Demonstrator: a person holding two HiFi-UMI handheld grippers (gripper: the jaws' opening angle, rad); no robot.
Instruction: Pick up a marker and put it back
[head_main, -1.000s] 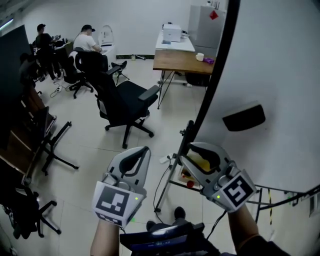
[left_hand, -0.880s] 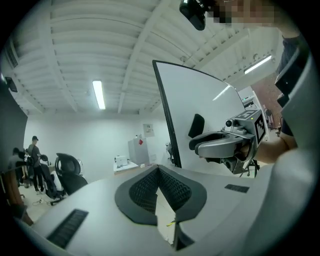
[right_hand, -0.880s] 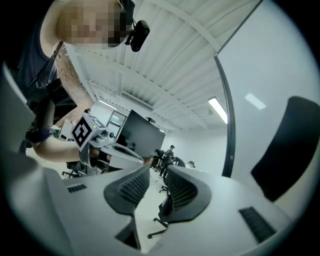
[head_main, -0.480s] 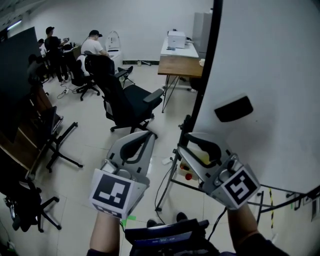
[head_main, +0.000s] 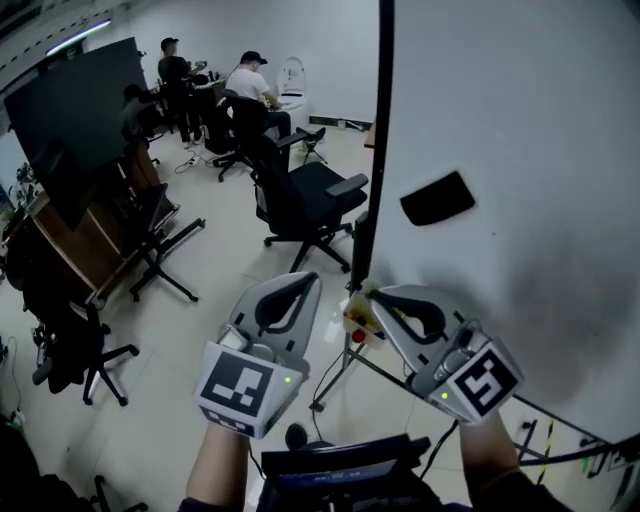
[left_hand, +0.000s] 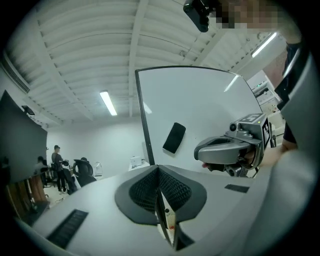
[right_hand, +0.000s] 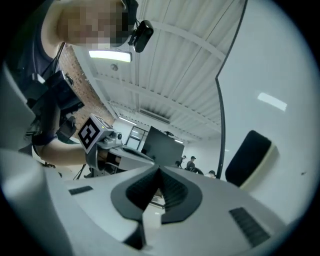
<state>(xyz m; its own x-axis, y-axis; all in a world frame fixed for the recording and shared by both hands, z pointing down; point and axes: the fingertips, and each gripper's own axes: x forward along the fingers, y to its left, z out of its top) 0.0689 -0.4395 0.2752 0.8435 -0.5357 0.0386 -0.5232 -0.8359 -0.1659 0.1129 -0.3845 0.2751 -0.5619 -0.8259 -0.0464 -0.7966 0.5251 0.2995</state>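
Marker is judged to lie among yellow-red bits (head_main: 354, 320) at the lower-left corner of the whiteboard (head_main: 520, 150). The left tongs (head_main: 303, 282) are shut; the right tongs (head_main: 370, 295), just closed on nothing, should be reopened and aligned there.

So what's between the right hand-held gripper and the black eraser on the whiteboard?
Bare whiteboard only, per the head view: nothing sits between the right hand-held gripper, whose jaws have just closed empty, and the eraser.

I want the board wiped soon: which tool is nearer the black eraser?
Right. The right tool, jaws just closed on nothing, sits below-left of the eraser by the board's edge; the left tool is further left, off the board.
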